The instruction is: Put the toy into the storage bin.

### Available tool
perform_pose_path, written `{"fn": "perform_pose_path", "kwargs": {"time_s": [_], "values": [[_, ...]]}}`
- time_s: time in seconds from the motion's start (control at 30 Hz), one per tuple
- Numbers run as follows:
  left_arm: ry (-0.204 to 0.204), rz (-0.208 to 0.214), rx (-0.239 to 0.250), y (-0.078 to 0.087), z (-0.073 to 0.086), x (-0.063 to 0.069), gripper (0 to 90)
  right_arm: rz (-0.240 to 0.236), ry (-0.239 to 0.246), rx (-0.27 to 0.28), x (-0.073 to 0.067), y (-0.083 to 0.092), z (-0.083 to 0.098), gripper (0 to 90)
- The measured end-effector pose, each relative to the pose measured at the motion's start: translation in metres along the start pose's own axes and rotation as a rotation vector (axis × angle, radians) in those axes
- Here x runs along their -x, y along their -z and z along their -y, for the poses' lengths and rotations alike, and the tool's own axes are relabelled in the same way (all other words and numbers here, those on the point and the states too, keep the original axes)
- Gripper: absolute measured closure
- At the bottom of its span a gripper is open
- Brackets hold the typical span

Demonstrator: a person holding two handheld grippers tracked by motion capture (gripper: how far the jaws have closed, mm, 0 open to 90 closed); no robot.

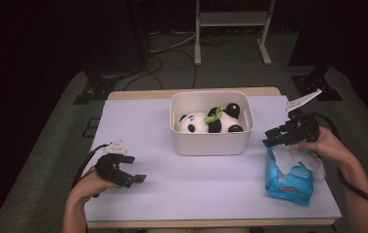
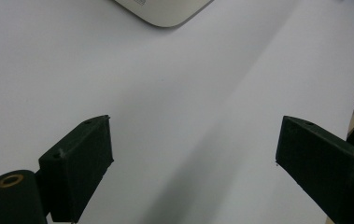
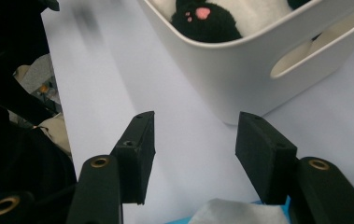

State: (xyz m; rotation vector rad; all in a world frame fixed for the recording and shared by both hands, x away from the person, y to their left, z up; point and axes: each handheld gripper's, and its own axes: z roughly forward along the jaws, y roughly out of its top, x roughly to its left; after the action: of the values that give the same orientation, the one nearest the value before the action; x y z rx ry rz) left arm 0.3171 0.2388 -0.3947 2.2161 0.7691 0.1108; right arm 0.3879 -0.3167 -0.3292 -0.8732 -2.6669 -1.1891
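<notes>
Right of centre in the high view, the right hand-held black two-jaw gripper (image 1: pixel 269 137) hangs just above a blue plastic pack of wet wipes (image 1: pixel 290 178), whose white tissue (image 1: pixel 295 158) sticks up at its top end. Its jaws stand partly apart with nothing between them; in the right gripper view the tissue (image 3: pixel 237 212) lies at the bottom edge just below the tips. At lower left the left hand-held black gripper (image 1: pixel 137 171) rests low over the pale lilac table cover (image 1: pixel 206 184), jaws spread wide and empty, with bare cover between them in the left gripper view (image 2: pixel 191 154). Between the two grippers, toward the upper middle, stands a white rounded plastic bin with handle slots (image 1: pixel 210 143), close beside the right gripper's tips. Inside it lies a black-and-white plush panda (image 1: pixel 210 122) with a green bit at its neck; one black paw with pink pads shows at the top of the right gripper view (image 3: pixel 201 16)
</notes>
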Motion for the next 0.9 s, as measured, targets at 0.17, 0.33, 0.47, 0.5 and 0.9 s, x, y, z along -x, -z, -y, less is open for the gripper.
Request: {"fn": "perform_pose_path", "kwargs": {"time_s": [0.17,0.33,0.47,0.5,0.9], "values": [[0.001,0.002,-0.003,-0.001,0.000,-0.001,10.0,-0.007,-0.015,0.000,0.000,-0.002,0.007,46.2],[-0.002,0.004,-0.004,-0.002,0.000,0.000,10.0,-0.008,-0.019,0.000,-0.001,-0.003,0.014,46.2],[0.000,0.009,-0.001,-0.002,0.000,0.000,10.0,-0.008,-0.026,-0.001,-0.002,-0.003,0.019,46.2],[-0.002,0.010,-0.002,-0.002,0.000,0.000,10.0,-0.007,-0.022,-0.002,-0.003,-0.003,0.020,46.2],[0.000,0.015,-0.002,-0.003,0.000,0.001,10.0,0.003,-0.036,0.009,-0.009,-0.001,0.043,46.1]]}}
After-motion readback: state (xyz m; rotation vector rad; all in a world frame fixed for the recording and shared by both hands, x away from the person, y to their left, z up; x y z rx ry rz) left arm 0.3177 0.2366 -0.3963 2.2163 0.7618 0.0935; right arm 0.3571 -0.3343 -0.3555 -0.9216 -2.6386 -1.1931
